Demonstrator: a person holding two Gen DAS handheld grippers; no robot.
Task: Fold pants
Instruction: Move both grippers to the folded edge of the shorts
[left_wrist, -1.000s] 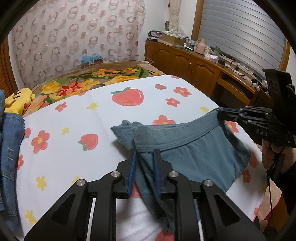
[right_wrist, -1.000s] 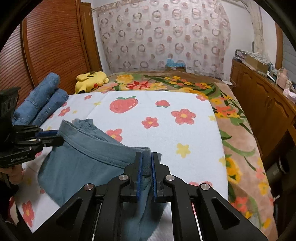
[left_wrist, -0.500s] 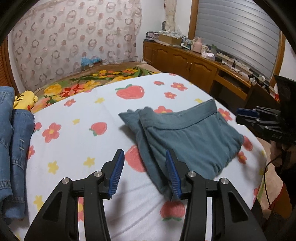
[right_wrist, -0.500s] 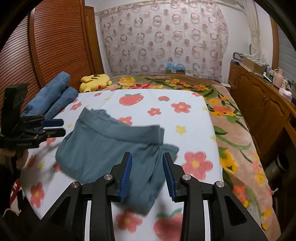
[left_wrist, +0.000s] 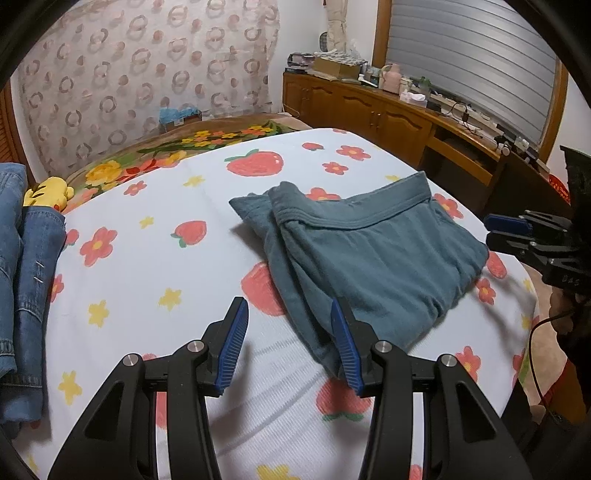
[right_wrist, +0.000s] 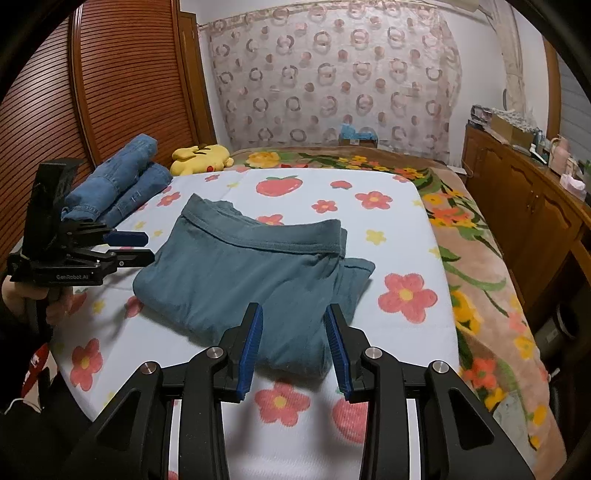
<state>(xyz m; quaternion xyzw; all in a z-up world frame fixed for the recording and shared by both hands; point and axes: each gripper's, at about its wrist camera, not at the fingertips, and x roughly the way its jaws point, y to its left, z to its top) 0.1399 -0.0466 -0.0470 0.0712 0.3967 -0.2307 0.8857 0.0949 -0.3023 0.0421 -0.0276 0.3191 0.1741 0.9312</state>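
Left wrist view: the left gripper (left_wrist: 288, 332) hangs with jaws wide and nothing between them, above the near edge of the pants (left_wrist: 369, 254), which lie folded on the sheet (left_wrist: 147, 266) ahead and to its right. The waistband runs across the view toward the right gripper (left_wrist: 506, 223), just beside the far corner. Jeans (left_wrist: 26, 277) lie at left.

Right wrist view: the right gripper (right_wrist: 293, 345), jaws equally wide and empty, sits over the bundle's near edge. The pants (right_wrist: 243, 277) stretch leftward toward the left gripper (right_wrist: 129, 245); both look about equally near. A curtain (right_wrist: 332, 74) and cabinets (right_wrist: 517, 206) frame the bed.
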